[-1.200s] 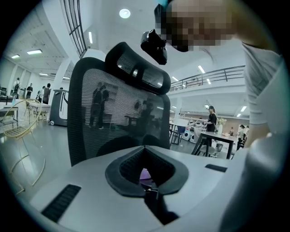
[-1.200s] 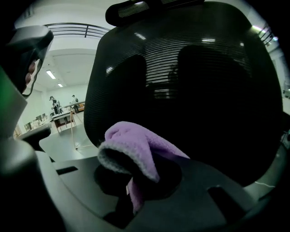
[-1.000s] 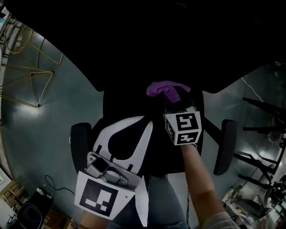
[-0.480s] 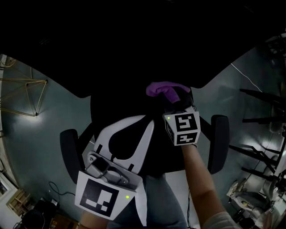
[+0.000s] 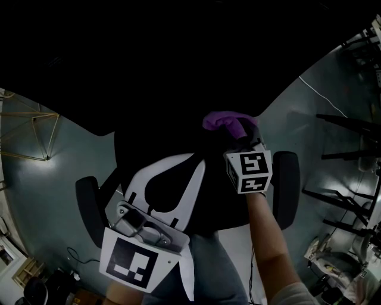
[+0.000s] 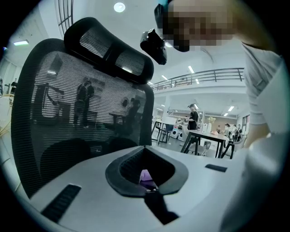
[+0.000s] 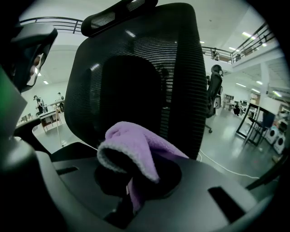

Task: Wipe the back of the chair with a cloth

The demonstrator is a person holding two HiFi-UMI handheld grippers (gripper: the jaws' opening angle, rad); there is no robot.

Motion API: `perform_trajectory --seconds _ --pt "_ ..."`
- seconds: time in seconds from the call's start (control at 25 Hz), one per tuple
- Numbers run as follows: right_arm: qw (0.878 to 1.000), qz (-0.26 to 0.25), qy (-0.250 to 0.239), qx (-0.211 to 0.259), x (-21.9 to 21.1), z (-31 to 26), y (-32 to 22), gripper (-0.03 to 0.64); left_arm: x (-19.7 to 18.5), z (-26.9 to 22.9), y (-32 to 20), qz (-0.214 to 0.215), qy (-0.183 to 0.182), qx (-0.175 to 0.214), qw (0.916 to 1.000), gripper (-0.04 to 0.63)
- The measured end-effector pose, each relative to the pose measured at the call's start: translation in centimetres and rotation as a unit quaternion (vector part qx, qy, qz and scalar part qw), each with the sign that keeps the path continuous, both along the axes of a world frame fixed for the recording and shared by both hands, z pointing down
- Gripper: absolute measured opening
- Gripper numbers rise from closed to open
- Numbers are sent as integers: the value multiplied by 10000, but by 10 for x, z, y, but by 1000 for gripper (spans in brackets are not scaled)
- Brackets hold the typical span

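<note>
The right hand-held gripper (image 5: 239,142) was pinched on a purple cloth (image 7: 136,158), which bunched up out of its jaws and covered their tips. The cloth sat just in front of the black mesh chair back (image 7: 136,68), low on it; whether the two touched could not be told. The headrest (image 7: 118,13) rose above. The left hand-held gripper (image 5: 198,167) was held lower and to the left, its white jaws pressed together at the tips around a dark spade-shaped opening; a small purple sliver showed in that opening in the left gripper view, too small to identify. That gripper also faced the chair back, and gripped nothing that could be made out. From the head view the chair was a broad black mass that hid much of the floor (image 5: 47,179), with an armrest (image 5: 89,208) to the left and another (image 5: 284,190) to the right, just beside the person's arm (image 5: 262,238). A gold wire frame (image 5: 30,137) stood well apart on the left, black stands (image 5: 345,128) and a white cable (image 5: 315,89) on the right.
</note>
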State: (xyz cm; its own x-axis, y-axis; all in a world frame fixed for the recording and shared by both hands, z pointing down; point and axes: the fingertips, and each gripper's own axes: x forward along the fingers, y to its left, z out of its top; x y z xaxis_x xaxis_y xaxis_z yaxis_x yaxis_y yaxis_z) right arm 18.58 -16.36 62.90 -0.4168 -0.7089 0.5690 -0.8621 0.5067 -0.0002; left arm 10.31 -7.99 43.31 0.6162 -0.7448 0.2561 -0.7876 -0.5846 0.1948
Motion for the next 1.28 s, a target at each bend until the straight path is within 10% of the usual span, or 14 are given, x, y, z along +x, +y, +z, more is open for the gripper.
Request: perform_trajectory --seconds 1.28 --pt "9968 563 -576 -8 13 -64 33 48 -2 -40 25 214 -68 232 9995 12"
